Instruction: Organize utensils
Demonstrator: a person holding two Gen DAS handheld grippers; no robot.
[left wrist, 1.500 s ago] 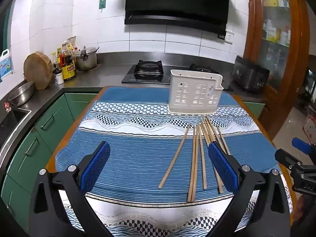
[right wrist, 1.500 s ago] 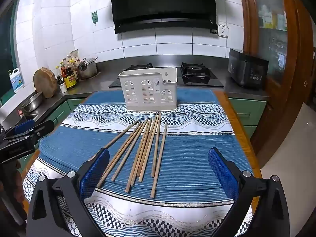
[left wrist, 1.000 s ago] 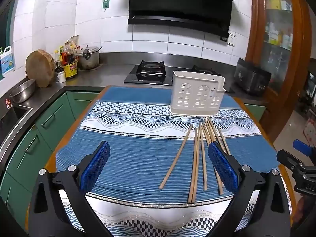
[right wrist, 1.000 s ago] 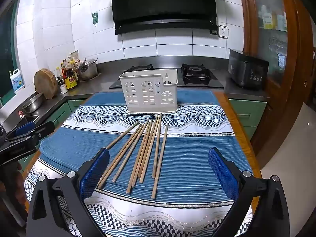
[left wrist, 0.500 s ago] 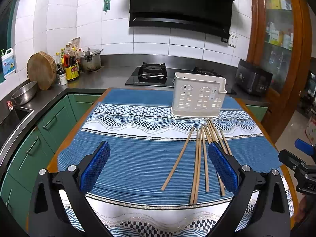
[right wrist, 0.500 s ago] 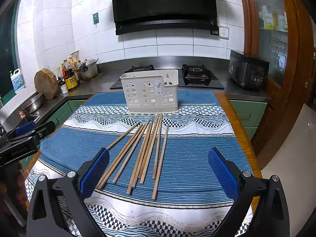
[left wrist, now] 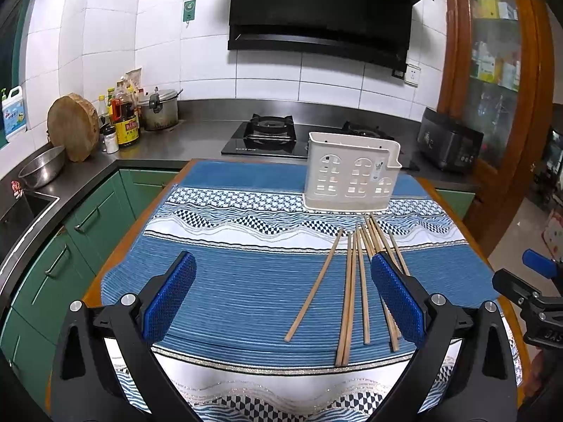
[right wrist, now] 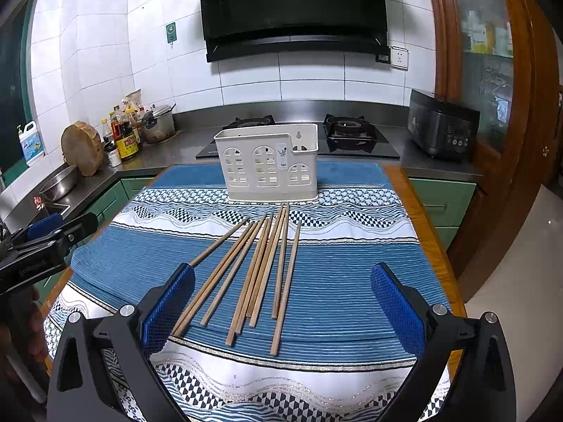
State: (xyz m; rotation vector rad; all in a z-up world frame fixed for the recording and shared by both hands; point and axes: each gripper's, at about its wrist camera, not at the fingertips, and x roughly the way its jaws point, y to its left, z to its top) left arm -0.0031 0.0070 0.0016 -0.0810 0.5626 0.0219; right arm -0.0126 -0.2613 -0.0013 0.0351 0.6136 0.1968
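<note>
Eight chopsticks loose on tablecloth, unmoved.
Left gripper and right gripper both spread, empty; holder sits slightly farther off.

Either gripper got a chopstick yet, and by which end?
Neither. The left gripper and right gripper are open and empty; the chopsticks lie on the cloth.

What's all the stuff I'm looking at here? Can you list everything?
Chopsticks: about eight, wooden, loose on the tablecloth.
Utensil holder: one, white, behind the chopsticks.
Tablecloth: one, blue and white.
Gas hob: two burners, black, back counter.
Range hood: one, black.
Pot: one, metal, left counter.
Chopping block: one, wooden, round.
Metal bowl: one.
Left gripper: blue pads, open.
Right gripper: blue pads, open.
</note>
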